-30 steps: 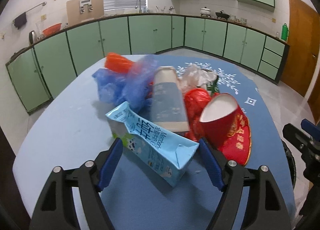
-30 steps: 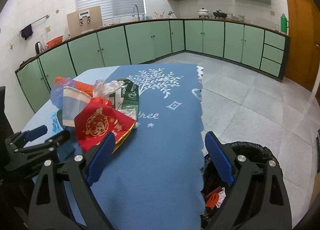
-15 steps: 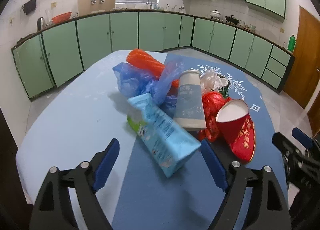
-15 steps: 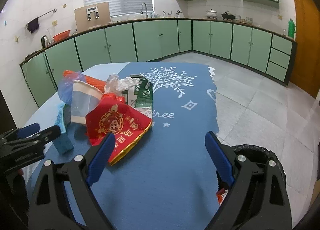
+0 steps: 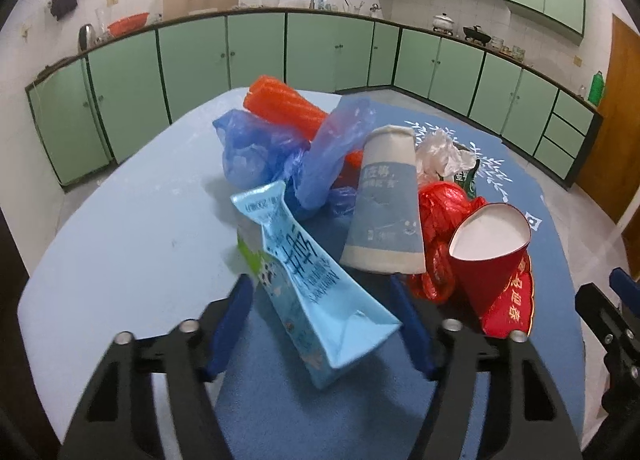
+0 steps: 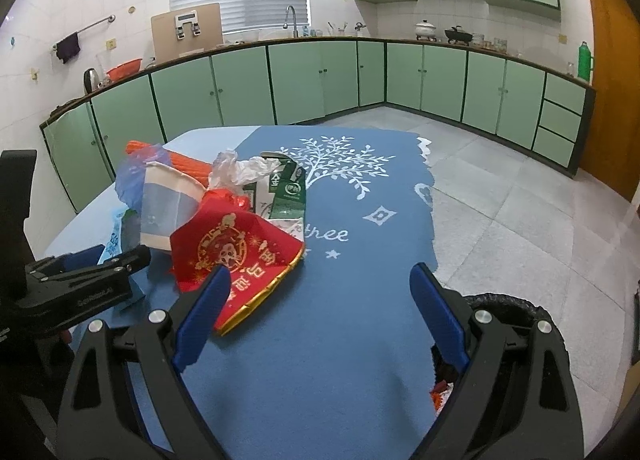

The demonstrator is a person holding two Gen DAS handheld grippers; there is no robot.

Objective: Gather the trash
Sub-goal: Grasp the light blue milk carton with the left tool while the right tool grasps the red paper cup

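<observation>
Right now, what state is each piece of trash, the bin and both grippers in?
Left gripper: open, straddling the carton.
Right gripper: open, empty.
Blue milk carton: flattened, lying on its side.
Blue-and-white paper cup: upside down.
Red paper cup: tipped over, empty.
Green carton: crushed.
Blue plastic bag: crumpled.
Trash bin: open, bag-lined.

A light blue milk carton (image 5: 308, 292), crumpled, is lying on its side at the near edge of the pile. Behind it a pale paper cup (image 5: 386, 203) is sitting upside down, touching a blue plastic bag (image 5: 296, 155) and an orange ribbed wrapper (image 5: 284, 105). A red paper cone (image 5: 490, 252) is lying mouth-up beside crumpled red foil (image 5: 440, 215), and a green carton (image 6: 288, 191) is resting farther back.
</observation>
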